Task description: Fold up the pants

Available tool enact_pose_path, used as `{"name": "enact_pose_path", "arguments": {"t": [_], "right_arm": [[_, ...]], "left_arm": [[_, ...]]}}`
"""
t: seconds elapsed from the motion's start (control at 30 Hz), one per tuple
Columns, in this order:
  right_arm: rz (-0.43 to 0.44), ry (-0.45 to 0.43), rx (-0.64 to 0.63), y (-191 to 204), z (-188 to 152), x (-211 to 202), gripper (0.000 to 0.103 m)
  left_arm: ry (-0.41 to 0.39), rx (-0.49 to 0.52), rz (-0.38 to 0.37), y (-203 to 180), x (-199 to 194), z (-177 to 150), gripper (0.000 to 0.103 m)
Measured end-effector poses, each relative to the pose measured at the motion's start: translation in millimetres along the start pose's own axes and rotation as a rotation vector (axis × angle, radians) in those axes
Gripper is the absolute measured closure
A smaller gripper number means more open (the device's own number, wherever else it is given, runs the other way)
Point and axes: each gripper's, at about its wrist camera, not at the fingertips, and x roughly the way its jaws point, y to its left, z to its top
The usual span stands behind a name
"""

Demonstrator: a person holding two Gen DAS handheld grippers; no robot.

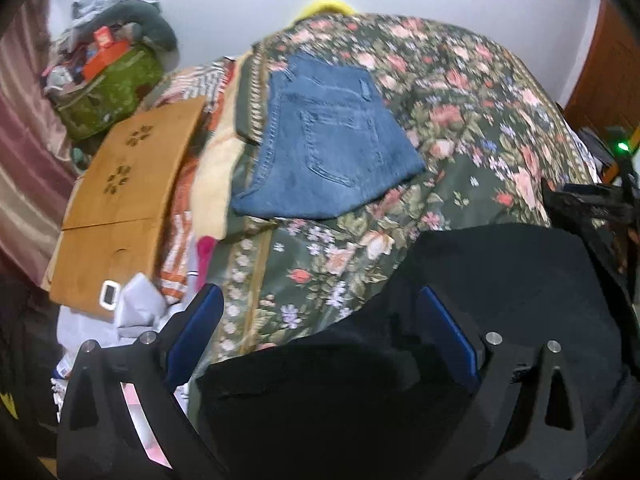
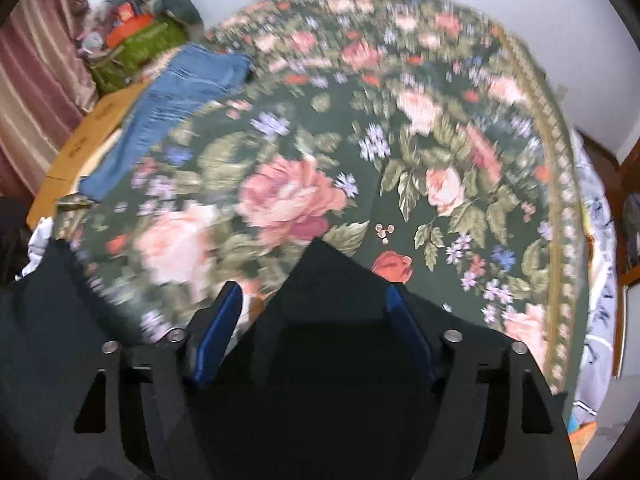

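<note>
Lying beneath both hand-held grippers: black pants (image 1: 500, 280) | left (image 1: 320, 336) spread wide | right (image 2: 314, 316) parted

The bedspread (image 1: 460, 128) was dark green, strewn with pink and coral roses, small lilac flowers and pale green leaves, edged by a tan patterned border. The folded jeans (image 1: 328, 144) on it were mid-blue denim with lighter stitching. The pants (image 1: 500, 280) in the foreground were black, perhaps very dark navy in the blurred right wrist view. The pads (image 1: 196, 332) of the left gripper were deep blue on black frames. The board (image 1: 132, 184) was honey-brown wood with cut flower shapes. The bag (image 1: 108, 96) was mossy green, the curtain (image 1: 24, 152) striped maroon.
</note>
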Motion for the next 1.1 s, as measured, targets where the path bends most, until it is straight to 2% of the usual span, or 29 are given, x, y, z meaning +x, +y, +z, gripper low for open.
{"name": "enact_pose_path", "arguments": {"t": [0.07, 0.13, 0.17, 0.2, 0.23, 0.27, 0.3, 0.43, 0.5, 0.63, 0.73, 0.83, 0.87, 0.97, 1.1], "right_arm": [[0.028, 0.041, 0.036, -8.2, -0.7, 18.9, 0.041], [0.06, 0.012, 0.06, -13.2, -6.5, 19.7, 0.042], [0.061, 0.001, 0.06, -14.4, -8.3, 18.0, 0.05], [0.063, -0.008, 0.063, -15.6, -9.4, 16.3, 0.065], [0.065, -0.016, 0.071, -17.3, -11.4, 14.5, 0.073], [0.052, -0.018, 0.075, -18.6, -11.9, 14.1, 0.086], [0.043, -0.017, 0.073, -21.4, -12.9, 13.8, 0.091], [0.022, -0.04, 0.068, -20.9, -18.1, 3.2, 0.094], [0.026, -0.094, 0.09, -28.1, -19.6, -15.6, 0.095], [0.038, -0.208, 0.13, -44.0, -32.5, -78.3, 0.095], [0.023, -0.299, 0.14, -56.6, -37.4, -131.8, 0.095], [0.002, -0.388, 0.143, -64.9, -44.0, -183.7, 0.095], [-0.007, -0.408, 0.141, -64.9, -38.3, -192.9, 0.095], [-0.028, -0.48, 0.135, -75.0, -52.2, -236.2, 0.095], [-0.056, -0.48, 0.145, -89.3, -68.2, -244.7, 0.095]], "left_arm": [[0.012, 0.008, -0.013, -5.1, 6.4, 1.0, 0.004], [0.021, 0.021, -0.012, -11.1, 11.6, 2.2, 0.004], [0.023, 0.025, -0.012, -13.9, 12.9, 3.1, 0.004], [0.025, 0.032, -0.013, -17.6, 13.7, 3.1, 0.004], [0.026, 0.038, -0.01, -19.9, 13.6, 4.0, 0.004], [0.025, 0.046, -0.007, -24.4, 12.6, 4.4, 0.004], [0.022, 0.053, -0.007, -28.3, 11.5, 4.8, 0.004], [0.028, 0.084, -0.055, -51.2, 2.0, 3.4, 0.004], [0.033, 0.112, -0.061, -63.8, -2.6, 3.3, 0.004], [0.02, 0.183, -0.077, -97.1, -19.1, 0.5, 0.004], [0.011, 0.218, -0.134, -125.8, -33.7, -3.1, 0.004], [0.039, 0.246, -0.189, -155.6, -38.2, -9.7, 0.004], [0.052, 0.262, -0.196, -166.3, -37.8, -12.8, 0.004], [0.083, 0.319, -0.21, -198.2, -36.4, -24.2, 0.004], [0.102, 0.352, -0.227, -230.8, -38.0, -37.8, 0.004]]}}
